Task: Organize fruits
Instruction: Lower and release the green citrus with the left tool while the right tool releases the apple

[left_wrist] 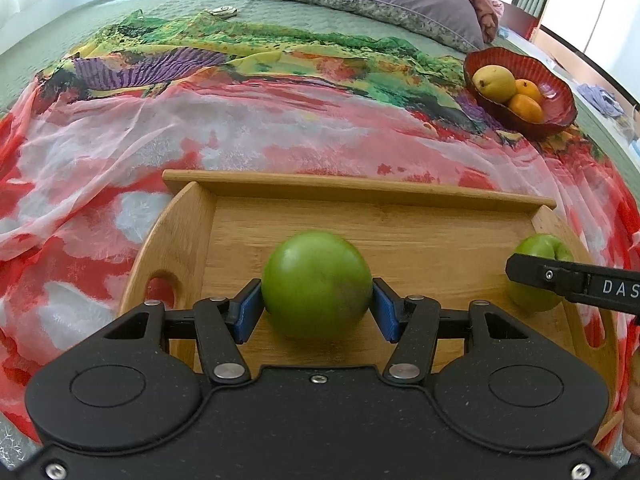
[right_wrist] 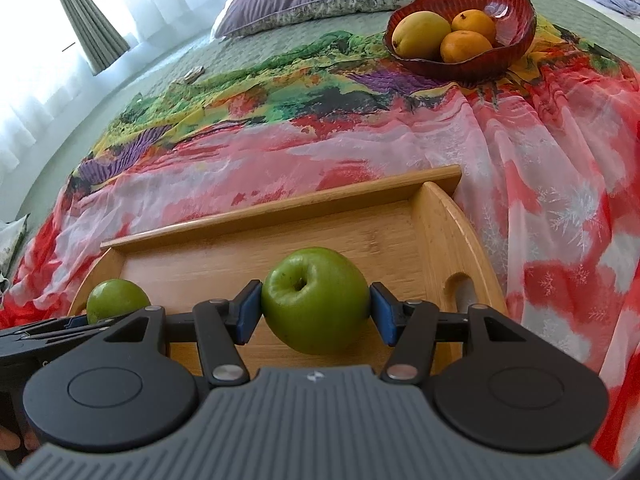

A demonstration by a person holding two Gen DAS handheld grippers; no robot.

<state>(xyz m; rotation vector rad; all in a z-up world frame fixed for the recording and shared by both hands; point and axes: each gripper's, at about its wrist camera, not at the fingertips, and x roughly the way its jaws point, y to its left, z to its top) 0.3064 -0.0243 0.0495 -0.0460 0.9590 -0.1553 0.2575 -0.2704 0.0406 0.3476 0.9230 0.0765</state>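
Right wrist view: a red bowl (right_wrist: 516,46) of fruit is set beyond the tray (right_wrist: 444,232) on a scarf-draped bed (right_wrist: 240,60); an apple is clamped by each gripper.

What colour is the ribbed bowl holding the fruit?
Dark red ribbed glass bowl, seen best in the right wrist view.

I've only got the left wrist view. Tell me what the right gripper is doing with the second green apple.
Observer: Both blue fingers of the right gripper press on the second apple's sides.
Operator: Noted. My left gripper grips the first apple the same way. Report how yours sits.
Observer: Tilted, its stem hollow turned up toward the right wrist camera.
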